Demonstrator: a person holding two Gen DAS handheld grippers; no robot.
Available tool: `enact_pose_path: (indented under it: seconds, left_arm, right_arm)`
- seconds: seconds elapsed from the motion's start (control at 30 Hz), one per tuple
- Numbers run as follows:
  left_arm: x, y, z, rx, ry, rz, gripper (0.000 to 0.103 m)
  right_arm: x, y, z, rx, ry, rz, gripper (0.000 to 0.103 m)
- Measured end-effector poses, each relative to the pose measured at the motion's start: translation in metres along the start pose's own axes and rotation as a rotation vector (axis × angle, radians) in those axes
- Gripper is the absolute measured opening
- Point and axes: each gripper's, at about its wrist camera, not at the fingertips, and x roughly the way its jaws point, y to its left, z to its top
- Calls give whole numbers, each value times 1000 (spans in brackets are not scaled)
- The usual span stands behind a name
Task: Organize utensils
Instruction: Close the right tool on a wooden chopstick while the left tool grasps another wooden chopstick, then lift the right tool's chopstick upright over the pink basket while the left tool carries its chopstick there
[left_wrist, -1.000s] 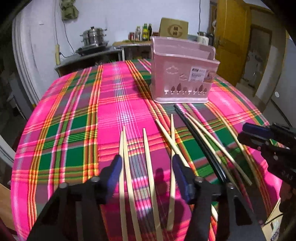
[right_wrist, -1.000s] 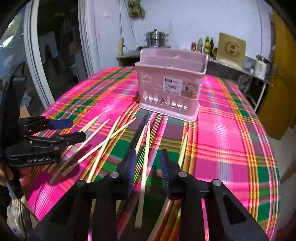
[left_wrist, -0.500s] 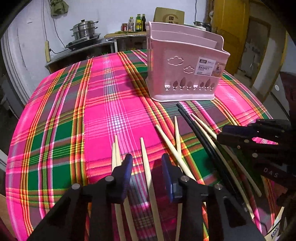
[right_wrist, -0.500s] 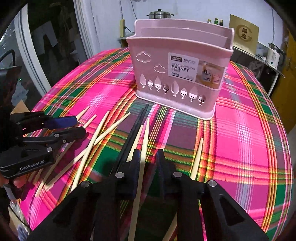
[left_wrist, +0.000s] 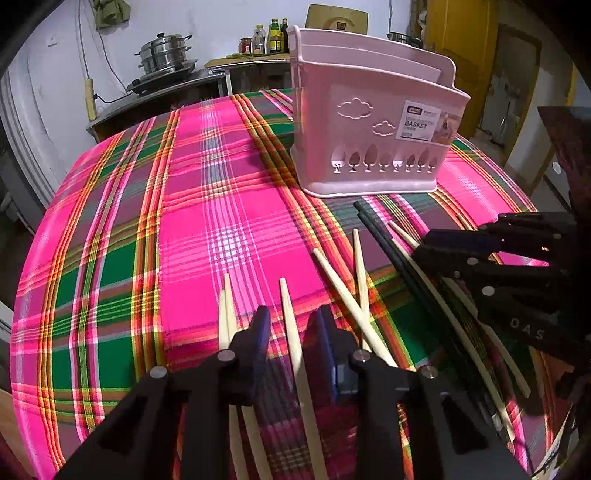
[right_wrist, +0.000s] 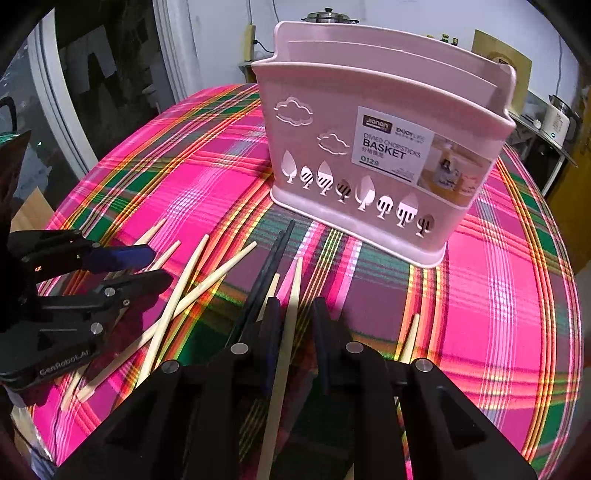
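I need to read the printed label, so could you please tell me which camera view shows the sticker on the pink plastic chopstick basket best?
The right wrist view: the sticker on the pink plastic chopstick basket is large and legible there. In the left wrist view the sticker is smaller and only BASKET reads.

Both fisheye views ride low and close over the plaid tablecloth, tilted steeply down past their own fingers. The left wrist view puts the pink basket upper right; the right wrist view has it nearer, upper centre. Both share the scattered chopsticks and each other's gripper at the frame edge.
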Motion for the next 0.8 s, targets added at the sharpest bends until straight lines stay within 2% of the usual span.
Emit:
enact_pose_path:
  seconds: [0.1, 0.17, 0.23, 0.3, 0.53, 0.8]
  left_arm:
    - [1, -2, 1, 4, 0, 8, 27]
    - [1, -3, 1, 10, -1, 6, 23]
    - [1, -5, 2, 17, 1, 1, 13]
    - [2, -7, 3, 19, 4, -4, 7]
    - [-7, -6, 7, 0, 0, -32, 6]
    - [-50, -7, 20, 6, -85, -44, 6]
  right_arm:
    - [4, 2, 4, -3, 7, -13, 12]
    - [5, 2, 6, -1, 9, -11, 7]
    - [4, -1, 5, 9, 10, -2, 7]
    - [4, -2, 6, 19, 11, 8, 7]
    - [-18, -7, 9, 34, -41, 34, 7]
    - [-54, -8, 16, 47, -123, 54, 6]
